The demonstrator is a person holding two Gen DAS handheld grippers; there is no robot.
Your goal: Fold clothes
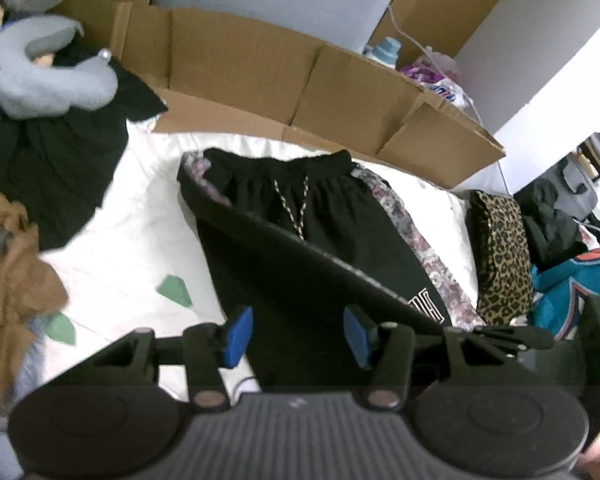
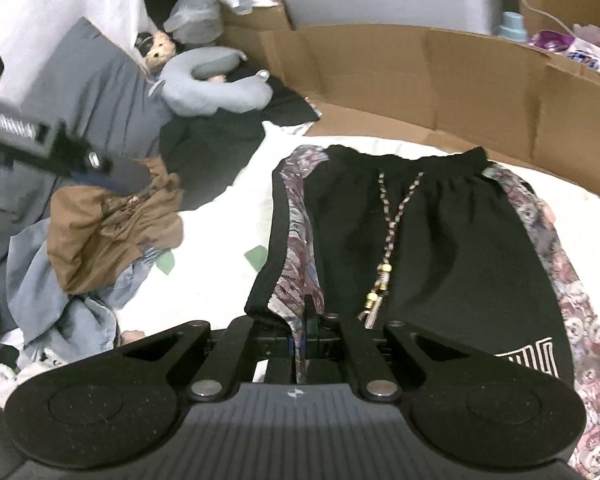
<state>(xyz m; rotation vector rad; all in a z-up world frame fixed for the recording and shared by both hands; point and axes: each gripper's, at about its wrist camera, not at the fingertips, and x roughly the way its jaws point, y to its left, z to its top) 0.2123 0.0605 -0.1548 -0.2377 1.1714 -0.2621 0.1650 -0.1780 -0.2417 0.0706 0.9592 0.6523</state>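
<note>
Shorts (image 2: 440, 240), black with floral side stripes, lie on the white bed sheet (image 2: 220, 240), waistband toward the cardboard (image 2: 420, 76); one leg side is lifted and drawn across the rest. Right gripper (image 2: 306, 332) is clamped tight on the hem at the floral stripe, fabric pinched between the closed fingers. Left gripper (image 1: 298, 336) hangs over the shorts with blue pads (image 1: 238, 334) spread wide, holding nothing. Risks: only a thin edge looks pinched, so pulling could slip it free and drop the fold early. Drawstring (image 2: 392, 240) with beaded ends lies loose near the right gripper and may snag or get folded in crooked. With the left gripper not pinning anything, dragging could shift the whole garment toward the brown garment pile (image 2: 112, 232) and skew the fold
</note>
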